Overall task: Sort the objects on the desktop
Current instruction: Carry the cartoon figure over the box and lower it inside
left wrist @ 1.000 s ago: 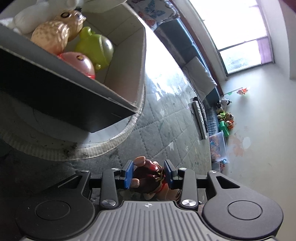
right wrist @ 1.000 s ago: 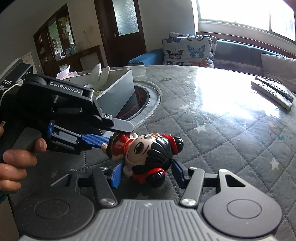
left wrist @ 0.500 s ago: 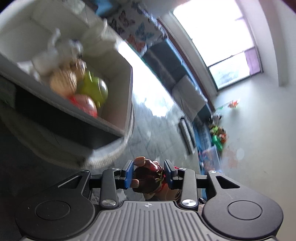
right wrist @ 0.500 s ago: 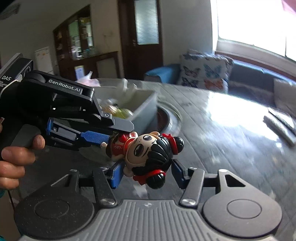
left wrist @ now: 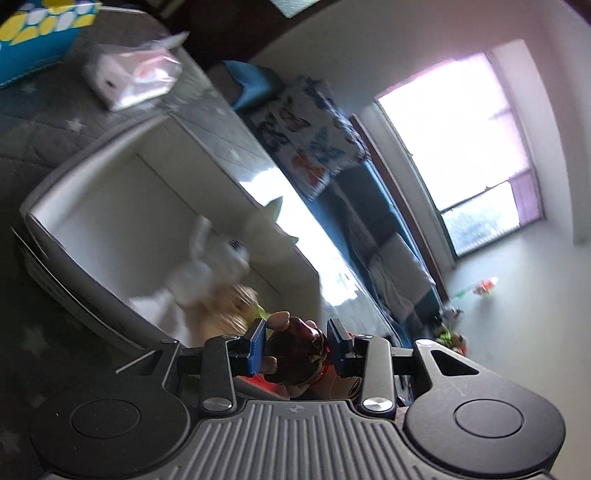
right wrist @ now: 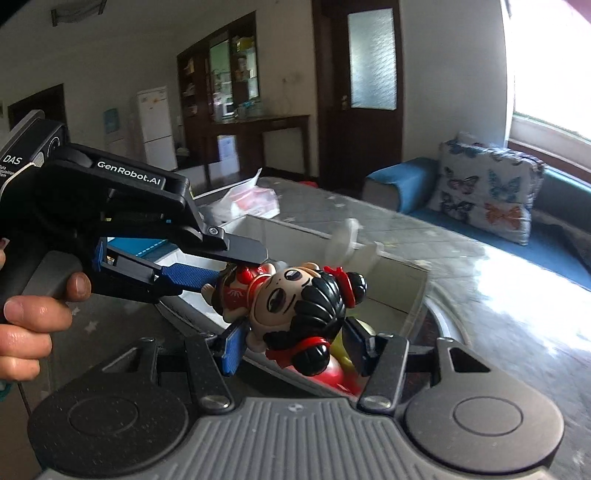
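My left gripper (left wrist: 297, 343) is shut on the red body of a doll figurine (left wrist: 295, 350). In the right wrist view the doll (right wrist: 295, 302) has a big head with black hair and red buns, and it hangs in the air over the white storage box (right wrist: 406, 291). The left gripper (right wrist: 207, 273) comes in from the left. My right gripper (right wrist: 295, 345) is open, its blue pads on either side of the doll's head without pressing it. The box (left wrist: 74, 206) holds a white plush toy (left wrist: 218, 258) and other toys, partly blurred.
A wrapped tissue pack (left wrist: 133, 77) and a blue and yellow carton (left wrist: 37, 33) lie on the grey quilted tablecloth (right wrist: 517, 332) beyond the box. A sofa with a butterfly cushion (right wrist: 487, 192) stands behind the table.
Both grippers have risen with the doll from the table top and moved over the open white box. The left gripper's hold on the doll is unchanged.
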### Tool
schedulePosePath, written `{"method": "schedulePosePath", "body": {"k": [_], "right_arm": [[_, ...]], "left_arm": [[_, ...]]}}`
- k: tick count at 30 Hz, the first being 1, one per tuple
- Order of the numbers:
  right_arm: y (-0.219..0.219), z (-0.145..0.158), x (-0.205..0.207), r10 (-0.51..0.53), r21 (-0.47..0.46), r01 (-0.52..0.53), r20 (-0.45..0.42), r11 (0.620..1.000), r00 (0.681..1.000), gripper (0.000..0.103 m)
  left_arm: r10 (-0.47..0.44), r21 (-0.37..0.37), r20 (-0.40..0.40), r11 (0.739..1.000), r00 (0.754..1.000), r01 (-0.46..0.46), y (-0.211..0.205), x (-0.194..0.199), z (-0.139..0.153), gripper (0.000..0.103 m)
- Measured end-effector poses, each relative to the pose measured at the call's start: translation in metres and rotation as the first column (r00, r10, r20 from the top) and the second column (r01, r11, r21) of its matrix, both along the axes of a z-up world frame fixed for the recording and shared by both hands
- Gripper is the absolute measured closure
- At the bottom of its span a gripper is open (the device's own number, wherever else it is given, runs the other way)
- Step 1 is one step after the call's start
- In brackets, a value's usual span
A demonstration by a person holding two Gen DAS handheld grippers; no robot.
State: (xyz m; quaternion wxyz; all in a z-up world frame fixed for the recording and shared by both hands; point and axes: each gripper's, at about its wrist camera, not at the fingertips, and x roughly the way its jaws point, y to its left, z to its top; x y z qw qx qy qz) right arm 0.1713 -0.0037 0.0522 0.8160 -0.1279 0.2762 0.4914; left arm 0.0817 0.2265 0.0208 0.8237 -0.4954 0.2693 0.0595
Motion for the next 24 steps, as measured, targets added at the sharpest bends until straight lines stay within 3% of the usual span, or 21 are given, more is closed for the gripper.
{"method": "schedulePosePath", "body": {"k": [7,15,24], "right_arm": [[0.049,-0.018,0.02,0.04,-0.035,-0.042,-0.066,0.998,0.997,0.047],[0.07,-0.035,0.027,0.05,-0.075,-0.057,-0.089,0.996,0.995,0.047],[0.078,-0.044,0.029,0.044,-0.094,-0.053,-0.103,0.994,0.994,0.045]], "left_arm": [[0.045,-0.02,-0.065,0.999,0.997,-0.046,0.045,0.005,-0.021,0.065],[0.061,-0.01,-0.089,0.998,0.994,-0.062,0.059,0.011,-0.026,0.065],[0.058,0.123,-0.15,0.992,0.987,-0.039,0.042,0.017,-0.016,0.065]]}}
